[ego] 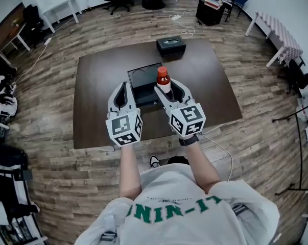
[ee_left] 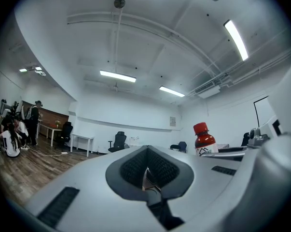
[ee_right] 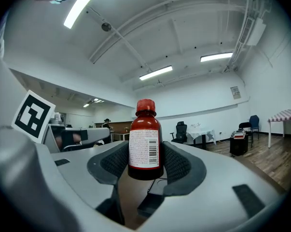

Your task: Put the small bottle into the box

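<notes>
My head camera looks steeply down from above the person's shoulders onto the left claw (ego: 122, 88), the right claw (ego: 167, 87) and the dark brown rectangular wooden table (ego: 97, 106) beyond them. Each claw camera rides close behind its own jaws, facing level across the room. Both catch the small dark-red plastic bottle with a red cap (ee_right: 145, 139): centred between the right claw's jaws, off to the left claw's right.

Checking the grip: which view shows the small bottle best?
The right gripper view: the small bottle stands upright, label facing, clamped in the right gripper. The head view shows mainly its red cap; the left gripper view, only its top.
</notes>
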Tool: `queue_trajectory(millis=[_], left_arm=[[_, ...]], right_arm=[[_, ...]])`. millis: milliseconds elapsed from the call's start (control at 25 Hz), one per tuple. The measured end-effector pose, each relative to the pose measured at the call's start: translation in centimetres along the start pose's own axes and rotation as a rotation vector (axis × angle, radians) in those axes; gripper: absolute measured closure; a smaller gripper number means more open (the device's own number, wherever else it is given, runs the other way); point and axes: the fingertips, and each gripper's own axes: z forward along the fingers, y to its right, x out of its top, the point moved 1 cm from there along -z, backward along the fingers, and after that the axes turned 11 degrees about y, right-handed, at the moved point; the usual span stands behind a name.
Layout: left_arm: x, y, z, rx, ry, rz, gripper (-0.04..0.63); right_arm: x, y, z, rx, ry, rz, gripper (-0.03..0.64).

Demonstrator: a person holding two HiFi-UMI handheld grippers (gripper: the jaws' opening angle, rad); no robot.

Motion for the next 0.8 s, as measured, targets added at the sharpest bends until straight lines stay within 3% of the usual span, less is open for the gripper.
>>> queue_trajectory(millis=[440, 800], left_arm=[[-4.2, -1.8, 5.7, -0.075, -0.064, 0.023, 0.591], [-7.3, -2.9, 10.1, -0.076, -0.104, 0.026, 0.589]], right_arm=[[-3.8, 2.8, 5.7, -0.040, -0.055, 0.034, 0.388], [-6.7, 6.0, 9.6, 0.023, -0.160, 0.009, 0.388]])
